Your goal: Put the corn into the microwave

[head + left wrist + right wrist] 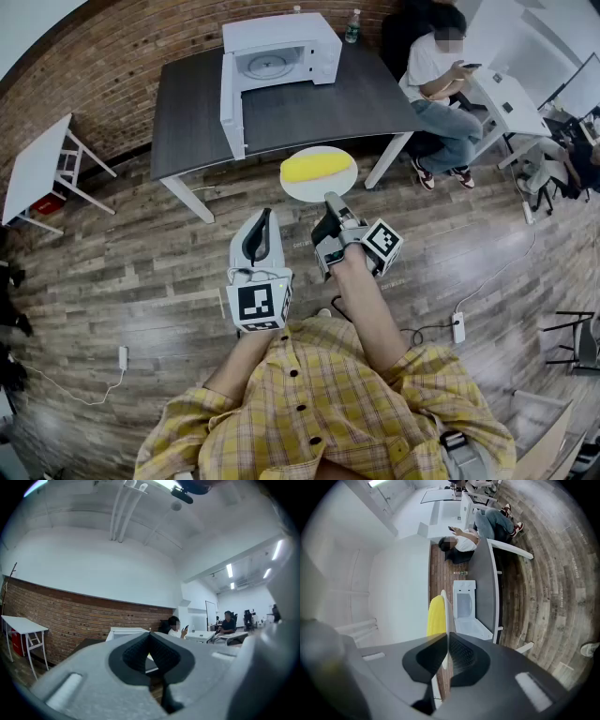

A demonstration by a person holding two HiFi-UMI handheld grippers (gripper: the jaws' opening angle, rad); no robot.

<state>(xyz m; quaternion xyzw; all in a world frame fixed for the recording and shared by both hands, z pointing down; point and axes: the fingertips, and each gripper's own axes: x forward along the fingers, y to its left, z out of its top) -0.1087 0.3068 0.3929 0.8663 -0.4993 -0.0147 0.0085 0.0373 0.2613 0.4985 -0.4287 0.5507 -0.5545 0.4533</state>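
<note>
A yellow corn cob (317, 167) lies on a white plate (298, 185), which is held in the air in front of the dark table. My right gripper (330, 201) is shut on the plate's near rim; in the right gripper view the plate (443, 606) stands edge-on between the jaws, with the corn (436, 616) on its left. The white microwave (278, 52) stands on the table with its door (231, 105) swung open and the turntable showing. My left gripper (262, 223) is shut with nothing in it, to the left of the plate.
The dark table (187, 112) has white legs and stands by a brick wall. A person sits at its right end beside white desks (511, 98). A small white table (37, 164) is at the left. A green bottle (352, 25) stands behind the microwave. Cables and a power strip (458, 328) lie on the wood floor.
</note>
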